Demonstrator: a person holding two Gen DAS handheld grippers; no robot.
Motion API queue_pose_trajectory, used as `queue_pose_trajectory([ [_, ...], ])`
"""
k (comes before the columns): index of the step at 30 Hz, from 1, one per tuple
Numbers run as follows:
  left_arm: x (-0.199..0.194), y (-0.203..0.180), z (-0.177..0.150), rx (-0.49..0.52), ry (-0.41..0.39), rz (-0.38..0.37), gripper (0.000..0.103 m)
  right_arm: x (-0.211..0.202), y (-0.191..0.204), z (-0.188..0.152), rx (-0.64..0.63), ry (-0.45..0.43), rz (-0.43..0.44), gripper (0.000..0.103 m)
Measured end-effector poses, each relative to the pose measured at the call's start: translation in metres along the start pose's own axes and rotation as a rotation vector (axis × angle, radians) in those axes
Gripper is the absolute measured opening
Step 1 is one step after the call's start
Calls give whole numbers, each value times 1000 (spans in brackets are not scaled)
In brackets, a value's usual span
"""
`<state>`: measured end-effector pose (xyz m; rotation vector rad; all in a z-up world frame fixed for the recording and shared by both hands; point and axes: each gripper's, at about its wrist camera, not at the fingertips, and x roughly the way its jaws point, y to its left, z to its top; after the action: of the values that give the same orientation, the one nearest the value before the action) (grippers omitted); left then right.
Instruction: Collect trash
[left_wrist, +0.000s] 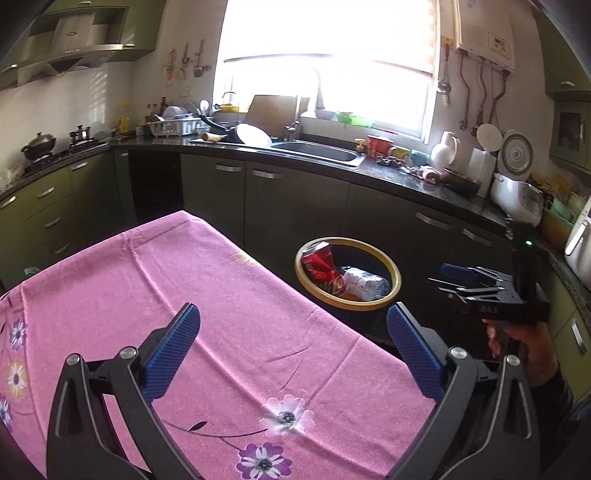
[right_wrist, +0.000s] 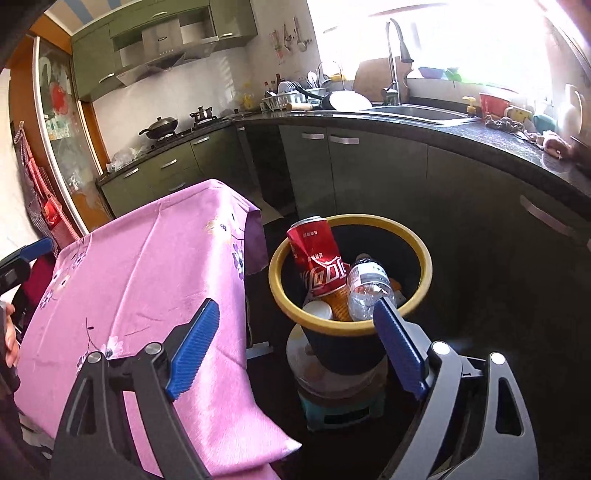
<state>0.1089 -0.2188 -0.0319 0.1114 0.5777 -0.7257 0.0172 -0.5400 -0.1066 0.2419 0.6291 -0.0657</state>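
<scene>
A black bin with a yellow rim (right_wrist: 424, 273) stands to the right of the pink-clothed table (right_wrist: 147, 277). Inside it lie a red cola can (right_wrist: 314, 251), a clear plastic bottle (right_wrist: 365, 288), an orange paper cup (right_wrist: 340, 302) and a white lid (right_wrist: 317, 310). My right gripper (right_wrist: 295, 306) hovers open just in front of the bin, nothing between its blue pads. My left gripper (left_wrist: 293, 317) is open over the table's pink cloth (left_wrist: 184, 295), empty too. From the left wrist view the bin (left_wrist: 395, 291), can (left_wrist: 317, 262), bottle (left_wrist: 365, 282) and right gripper (left_wrist: 441, 278) show at the right.
The bin rests on a low stool (right_wrist: 340, 406) on the dark floor. Green cabinets and a black counter with a sink (left_wrist: 317, 151) run behind. A rice cooker (left_wrist: 517, 192) and jug (left_wrist: 445, 151) crowd the counter at right. A person's hand (left_wrist: 524, 343) holds the right gripper's handle.
</scene>
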Motion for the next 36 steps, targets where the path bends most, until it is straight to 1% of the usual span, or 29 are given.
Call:
queue_pose_trajectory([
  [3, -26, 7, -12, -18, -39, 110, 97, -26, 19, -8, -10, -34, 19, 90],
  [5, -51, 13, -22, -35, -80, 163, 97, -45, 33, -12, -26, -71, 15, 92],
  [7, -77, 20, -30, -65, -109, 213, 97, -60, 46, -15, -45, -104, 19, 94],
  [8, -89, 24, -33, -85, -116, 253, 97, -67, 53, -15, -54, -115, 23, 97],
  [10, -113, 31, -42, -126, -128, 319, 97, -80, 65, -17, -68, -130, 29, 98],
  [13, -144, 42, -56, -176, -141, 392, 97, -98, 81, -20, -91, -148, 31, 98],
  [15, -160, 43, -63, -182, -150, 428, 97, -109, 91, -22, -101, -150, 26, 98],
  [16, -168, 43, -67, -188, -158, 459, 97, -114, 95, -21, -104, -147, 22, 98],
  [18, -183, 40, -73, -189, -190, 512, 97, -124, 104, -18, -116, -164, 16, 98],
  [22, -203, 30, -80, -181, -240, 581, 97, -134, 114, -18, -131, -183, -13, 98],
  [24, -207, 29, -81, -195, -246, 586, 97, -134, 113, -17, -120, -179, -19, 98],
  [27, -207, 30, -80, -218, -224, 582, 97, -132, 111, -17, -102, -175, -15, 98],
  [30, -207, 30, -83, -236, -220, 577, 97, -128, 110, -16, -99, -168, -25, 98],
  [36, -199, 24, -82, -211, -205, 585, 97, -118, 105, -16, -99, -152, -25, 98],
])
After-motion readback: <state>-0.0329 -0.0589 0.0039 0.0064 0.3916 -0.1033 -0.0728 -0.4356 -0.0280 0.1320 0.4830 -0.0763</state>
